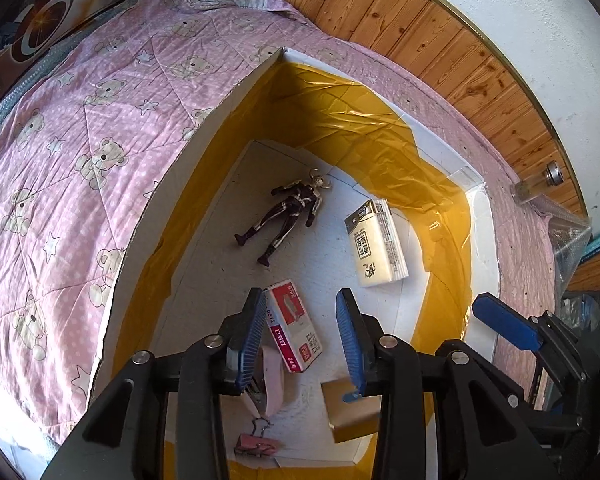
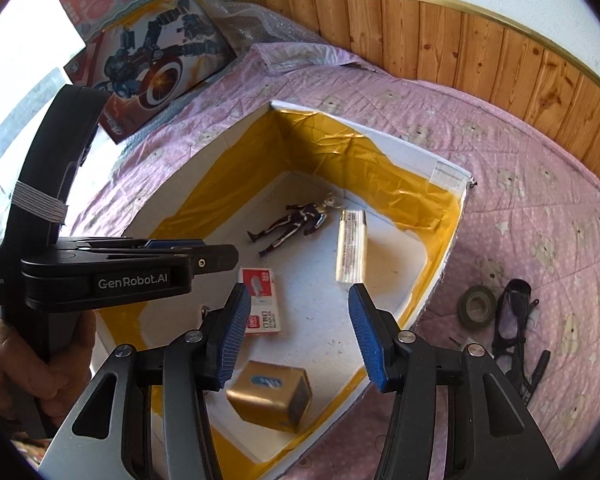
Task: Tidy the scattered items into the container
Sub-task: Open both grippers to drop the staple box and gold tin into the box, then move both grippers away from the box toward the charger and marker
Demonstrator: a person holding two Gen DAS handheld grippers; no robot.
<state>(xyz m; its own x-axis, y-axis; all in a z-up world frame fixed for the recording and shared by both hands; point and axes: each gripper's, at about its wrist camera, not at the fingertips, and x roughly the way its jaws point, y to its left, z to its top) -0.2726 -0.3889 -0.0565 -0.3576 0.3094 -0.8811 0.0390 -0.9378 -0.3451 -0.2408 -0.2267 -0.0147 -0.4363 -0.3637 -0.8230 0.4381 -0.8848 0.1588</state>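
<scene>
Far left in the right wrist view, a hand (image 2: 40, 376) grips the left gripper (image 1: 300, 340), which hangs over the box (image 2: 228, 136) w/ jaws wide and nothing between them. Below it, inside the box: pink clip (image 1: 256, 444), red staple box (image 1: 296, 324), toy figure (image 1: 290, 210), gold carton (image 2: 270, 396) and tissue pack (image 1: 378, 242), all lying apart on the white floor. Right gripper (image 2: 300, 336) also spread wide and empty, hovering above the box's near right side. Further right, outside the box on the pink quilt (image 2: 540, 184): a tape roll (image 2: 476, 306) just beside black glasses (image 2: 512, 320), both near the box wall. Judging by that, task is approx. mid-way: several things in, at least these two left out. Next move prob. calls for the right gripper to swing right and down to the tape roll or glasses, close on one, lift it over the wall and drop it in a free spot. Glasses look awkward, thin arms, so grab at the frame. A bottle (image 1: 536, 186) sits at the quilt's far edge by the wall; can't tell if it counts.
</scene>
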